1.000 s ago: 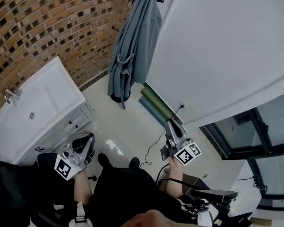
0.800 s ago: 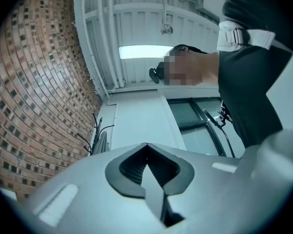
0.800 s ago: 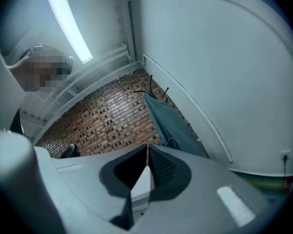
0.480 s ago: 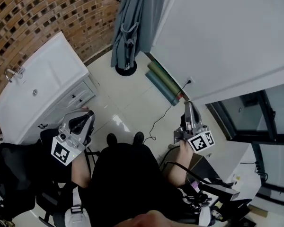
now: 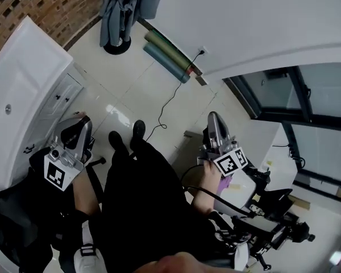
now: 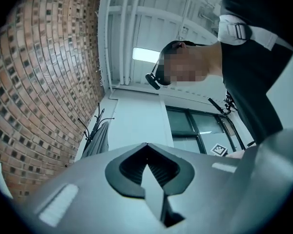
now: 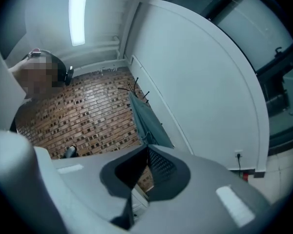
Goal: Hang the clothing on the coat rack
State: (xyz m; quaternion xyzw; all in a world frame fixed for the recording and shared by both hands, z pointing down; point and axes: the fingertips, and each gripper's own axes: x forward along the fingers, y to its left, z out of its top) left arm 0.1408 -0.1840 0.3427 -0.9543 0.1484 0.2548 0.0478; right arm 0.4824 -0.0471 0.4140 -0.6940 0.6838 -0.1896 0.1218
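Head view, looking steeply down. Two hand-held grippers: the left hand-held gripper [image 5: 81, 123] and the right hand-held gripper [image 5: 213, 118], each carrying one marker cube. Both have their jaws closed together with nothing between them, as the left gripper view [image 6: 146, 145] and the right gripper view [image 7: 147, 148] show. One grey-blue garment [image 5: 116, 4] hangs on the one coat rack [image 5: 117, 44], well apart from both grippers, between the brick wall [image 5: 51, 4] and the white wall. Two rolls [image 5: 166, 45] lie side by side on the floor along the white wall. One white cabinet [image 5: 17, 78] stands at left. Two dark shoes [image 5: 137, 131] show between the grippers.
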